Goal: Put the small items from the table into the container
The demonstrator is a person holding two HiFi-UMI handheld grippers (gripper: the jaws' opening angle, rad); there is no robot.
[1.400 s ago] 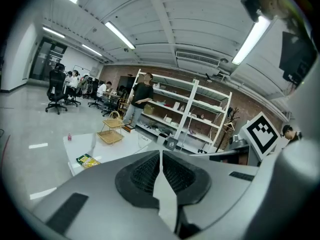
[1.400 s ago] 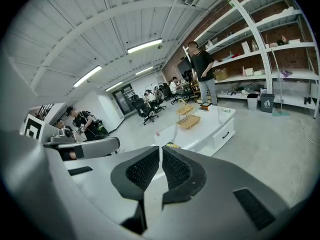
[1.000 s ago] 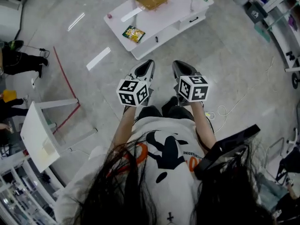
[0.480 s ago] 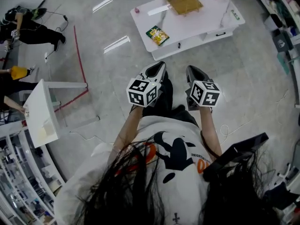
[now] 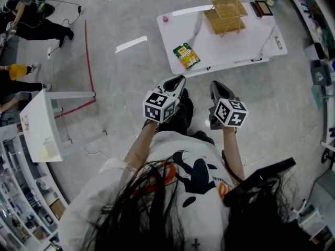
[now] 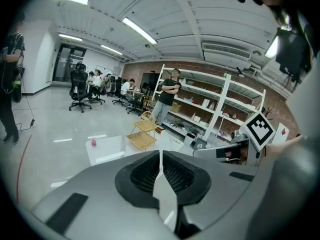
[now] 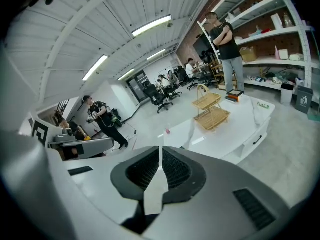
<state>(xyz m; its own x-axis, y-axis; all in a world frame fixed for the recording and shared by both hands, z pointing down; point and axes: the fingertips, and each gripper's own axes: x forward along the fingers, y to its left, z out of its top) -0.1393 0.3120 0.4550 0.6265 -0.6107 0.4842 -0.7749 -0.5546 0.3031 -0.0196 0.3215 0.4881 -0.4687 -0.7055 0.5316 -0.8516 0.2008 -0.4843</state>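
One green-and-yellow snack packet (image 5: 186, 55) lies close to the near-left edge of the white table (image 5: 235, 46), at 12 o'clock from the grippers. One small pink item (image 5: 165, 19) sits at the table's far-left corner. One two-tier wooden rack (image 5: 226, 12) stands toward the far edge, at 1 o'clock. The left gripper (image 5: 179, 80) and right gripper (image 5: 215, 84), side by side, have jaws pressed together on nothing. Open floor (image 5: 125, 77) spreads at 10 o'clock, and a second white table (image 5: 39, 135) stands at 9 o'clock.
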